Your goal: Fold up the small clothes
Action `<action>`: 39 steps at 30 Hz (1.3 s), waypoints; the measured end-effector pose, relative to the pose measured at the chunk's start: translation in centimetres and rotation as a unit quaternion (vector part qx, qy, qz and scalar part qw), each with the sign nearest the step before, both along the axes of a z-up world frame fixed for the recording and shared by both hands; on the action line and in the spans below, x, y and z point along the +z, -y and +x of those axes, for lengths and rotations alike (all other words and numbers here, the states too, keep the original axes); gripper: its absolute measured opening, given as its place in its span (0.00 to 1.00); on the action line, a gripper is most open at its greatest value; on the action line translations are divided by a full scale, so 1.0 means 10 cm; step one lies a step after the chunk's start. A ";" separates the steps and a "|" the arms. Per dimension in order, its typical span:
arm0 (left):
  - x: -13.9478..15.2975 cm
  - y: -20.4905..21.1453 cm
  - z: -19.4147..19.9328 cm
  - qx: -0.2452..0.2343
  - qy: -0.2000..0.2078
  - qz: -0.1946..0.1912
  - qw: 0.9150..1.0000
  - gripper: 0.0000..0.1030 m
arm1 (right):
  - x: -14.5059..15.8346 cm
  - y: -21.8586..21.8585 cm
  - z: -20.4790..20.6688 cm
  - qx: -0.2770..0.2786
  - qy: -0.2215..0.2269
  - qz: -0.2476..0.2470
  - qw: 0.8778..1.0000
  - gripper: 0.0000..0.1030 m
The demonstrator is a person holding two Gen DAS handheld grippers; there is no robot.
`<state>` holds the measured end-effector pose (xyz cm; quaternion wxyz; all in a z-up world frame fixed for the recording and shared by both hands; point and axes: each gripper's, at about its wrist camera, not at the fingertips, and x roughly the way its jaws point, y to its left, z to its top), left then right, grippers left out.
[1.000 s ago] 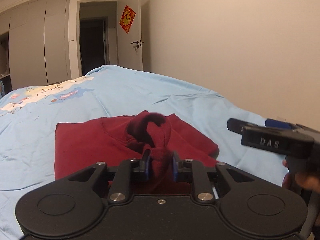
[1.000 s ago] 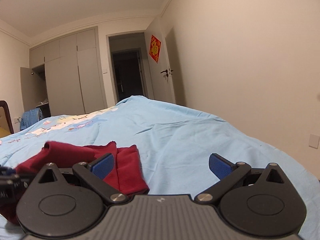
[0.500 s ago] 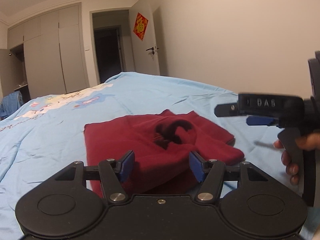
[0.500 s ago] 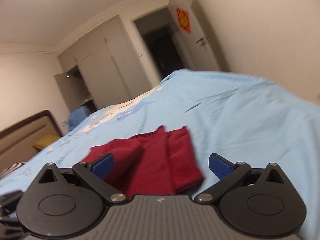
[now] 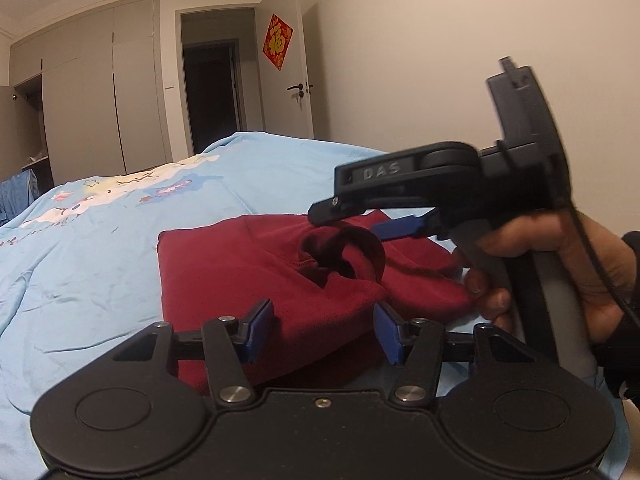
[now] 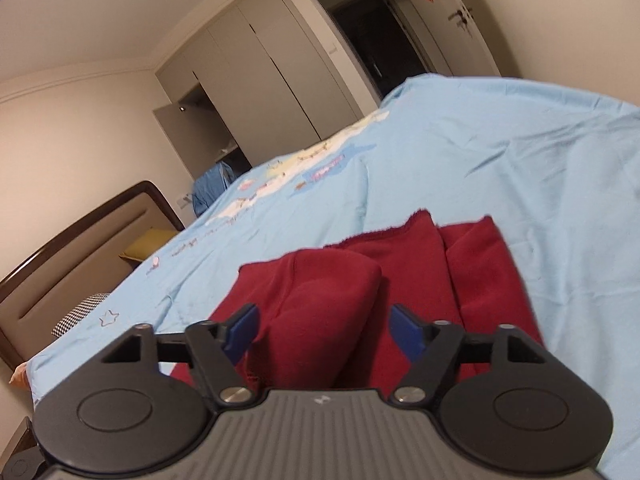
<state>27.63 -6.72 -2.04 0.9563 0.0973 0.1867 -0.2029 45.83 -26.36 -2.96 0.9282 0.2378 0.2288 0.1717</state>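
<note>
1. At the left of the scene, a light blue bedsheet with a cartoon print (image 5: 100, 248) covers a bed, and on it lies the garment being folded: a dark red fleece hooded top (image 5: 248, 276), already folded into a compact block.
2. The left gripper (image 5: 322, 330) sits low over the near edge of that garment. A second ago its blue pads were pinched shut on a raised bunch of the red cloth; now they stand wide apart, holding nothing, and the cloth has dropped flat.
3. That release suggests one fold has just been laid down, with the task well along.
4. The garment's long axis appears to run left to right across the left wrist view, with the dark, round hood opening (image 5: 340, 252) uppermost, towards the right end.
5. Further right, the right gripper (image 6: 322, 334), held in a person's hand (image 5: 560, 276), has swung in over the garment from the bare sheet beside it. Its blue pads are spread, either side of a rolled red edge; whether they touch it cannot be told.
</note>
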 end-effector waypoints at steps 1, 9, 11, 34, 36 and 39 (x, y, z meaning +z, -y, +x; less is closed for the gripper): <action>-0.01 0.00 0.01 0.001 -0.002 0.000 1.000 0.48 | -0.03 0.00 0.03 -0.001 -0.009 0.005 1.000 0.64; -0.04 0.03 0.11 0.012 -0.024 -0.017 0.999 0.09 | -0.18 0.05 0.14 -0.020 -0.033 0.052 0.998 0.22; -0.03 0.02 0.10 0.015 -0.017 -0.020 1.000 0.07 | -0.16 0.03 0.12 -0.021 -0.022 0.043 0.999 0.16; 0.00 0.41 0.26 -0.060 -0.009 -0.041 0.997 0.05 | 0.12 0.56 -0.26 -0.102 0.063 -0.014 0.993 0.11; -0.01 0.44 0.31 -0.064 -0.016 -0.042 0.997 0.05 | 0.07 0.59 -0.28 -0.107 0.058 -0.013 0.992 0.11; -0.03 0.43 0.38 -0.068 -0.028 -0.047 0.996 0.05 | 0.02 0.63 -0.29 -0.114 0.051 -0.008 0.992 0.11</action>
